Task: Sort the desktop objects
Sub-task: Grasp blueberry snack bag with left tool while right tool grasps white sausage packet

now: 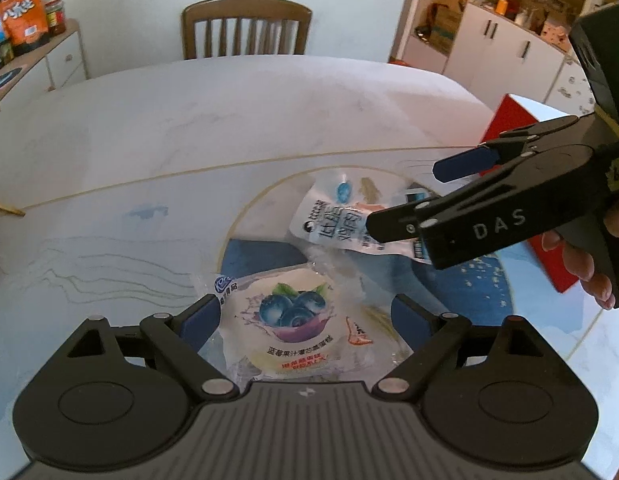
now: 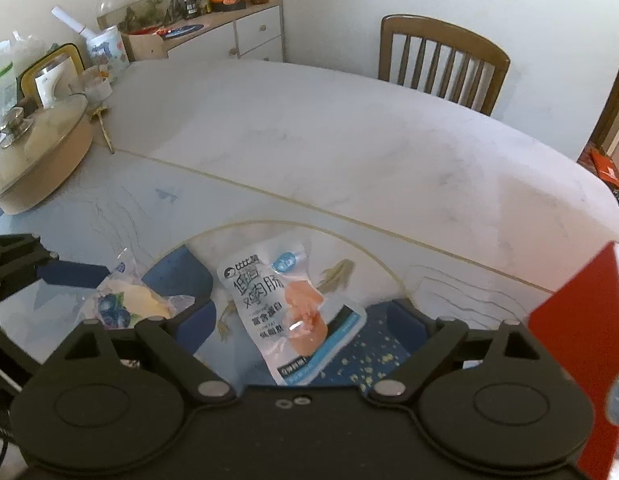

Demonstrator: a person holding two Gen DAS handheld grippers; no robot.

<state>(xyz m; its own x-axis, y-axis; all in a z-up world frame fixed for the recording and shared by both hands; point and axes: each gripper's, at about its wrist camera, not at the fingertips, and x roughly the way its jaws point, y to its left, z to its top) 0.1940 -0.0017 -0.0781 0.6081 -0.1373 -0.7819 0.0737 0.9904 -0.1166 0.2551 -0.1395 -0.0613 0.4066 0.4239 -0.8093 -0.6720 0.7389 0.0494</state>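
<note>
Both claws are gaping wide, empty: left claw (image 1: pixel 305 316) straddling the blueberry cake packet (image 1: pixel 293 328), right claw (image 2: pixel 309 320) straddling the sausage pouch (image 2: pixel 285 304) at its two o'clock.

On the table (image 2: pixel 349 152) two snack packets lie side by side: the cake packet (image 1: pixel 293 328) at 6 o'clock in the left wrist view, the sausage packet (image 1: pixel 341 220) near it toward 1 o'clock. In the right wrist view the sausage packet (image 2: pixel 293 312) is at 6 o'clock, the cake packet (image 2: pixel 125 304) at 8, a covered pan (image 2: pixel 37 152) at 10, a chair (image 2: pixel 441 64) behind the table at 1, a box (image 2: pixel 577 320) at 4
</note>
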